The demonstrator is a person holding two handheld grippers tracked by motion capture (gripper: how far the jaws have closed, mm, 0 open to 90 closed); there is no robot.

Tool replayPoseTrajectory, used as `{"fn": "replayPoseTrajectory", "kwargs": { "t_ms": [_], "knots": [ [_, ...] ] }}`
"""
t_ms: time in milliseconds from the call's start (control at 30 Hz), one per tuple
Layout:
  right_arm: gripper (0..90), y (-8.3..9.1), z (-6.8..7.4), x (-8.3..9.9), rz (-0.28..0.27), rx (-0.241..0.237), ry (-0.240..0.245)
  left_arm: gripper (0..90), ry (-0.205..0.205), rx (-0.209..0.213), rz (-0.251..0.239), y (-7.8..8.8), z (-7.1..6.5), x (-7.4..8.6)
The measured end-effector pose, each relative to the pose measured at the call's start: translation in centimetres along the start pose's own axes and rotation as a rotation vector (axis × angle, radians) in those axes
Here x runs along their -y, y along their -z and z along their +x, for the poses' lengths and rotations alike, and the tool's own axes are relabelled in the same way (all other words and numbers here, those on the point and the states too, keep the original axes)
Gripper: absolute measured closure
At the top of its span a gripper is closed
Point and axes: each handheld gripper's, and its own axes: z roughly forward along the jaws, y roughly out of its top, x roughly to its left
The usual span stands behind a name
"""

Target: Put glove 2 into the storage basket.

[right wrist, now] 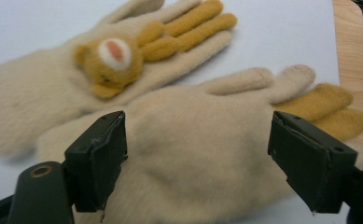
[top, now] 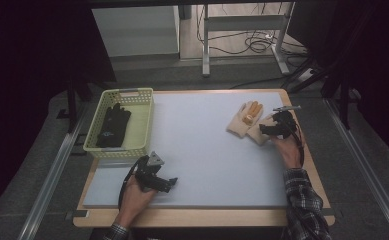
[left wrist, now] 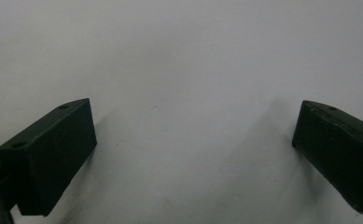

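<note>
Your right gripper (right wrist: 195,163) hangs wide open over the nearer cream glove (right wrist: 202,154), which lies beside its bear-faced mate (right wrist: 53,84). Your left gripper (left wrist: 193,158), also open, holds nothing above bare mat (left wrist: 184,70).

Glove (top: 113,125) in basket (top: 143,95) far left; glove pair (top: 249,121) far right.

Yellow basket (top: 143,126) holding black gloves (top: 113,126), cream gloves (top: 243,121) on pale mat (top: 202,150)
</note>
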Motion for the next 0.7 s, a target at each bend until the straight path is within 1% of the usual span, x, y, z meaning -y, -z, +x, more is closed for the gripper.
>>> {"fn": "replayPoseTrajectory", "kwargs": {
  "t_ms": [100,167,200,233,300,333,367,433,533,600,700],
  "knots": [
    [17.7,-1.0,-0.2,-0.1,0.01,0.003,-0.01,0.0,0.0,0.0,0.0,0.0,0.0,0.0],
    [18.4,-1.8,-0.4,0.0,0.025,0.018,-0.011,0.0,0.0,0.0,0.0,0.0,0.0,0.0],
    [20.3,-2.2,-0.5,0.3,0.029,0.027,-0.013,0.0,0.0,0.0,0.0,0.0,0.0,0.0],
    [25.0,-2.4,-0.6,0.5,0.015,0.025,-0.017,0.0,0.0,0.0,0.0,0.0,0.0,0.0],
    [33.9,-2.3,-0.6,0.8,-0.005,0.025,-0.008,0.0,0.0,0.0,0.0,0.0,0.0,0.0],
    [40.2,-2.2,-0.5,0.7,-0.004,0.025,0.001,0.0,0.0,0.0,0.0,0.0,0.0,0.0],
    [46.1,-2.0,-0.2,0.7,0.002,0.035,0.021,0.0,0.0,0.0,0.0,0.0,0.0,0.0],
    [53.8,-1.8,0.3,0.5,0.014,0.056,0.042,0.0,0.0,0.0,0.0,0.0,0.0,0.0],
    [60.3,-1.6,0.7,0.5,0.009,0.076,0.065,0.0,0.0,0.0,0.0,0.0,0.0,0.0],
    [63.6,-1.2,0.6,0.6,-0.004,0.063,0.059,0.0,0.0,0.0,0.0,0.0,0.0,0.0],
    [71.5,-0.3,0.1,0.7,-0.033,0.031,0.039,0.0,0.0,0.0,0.0,0.0,0.0,0.0]
  ]
}}
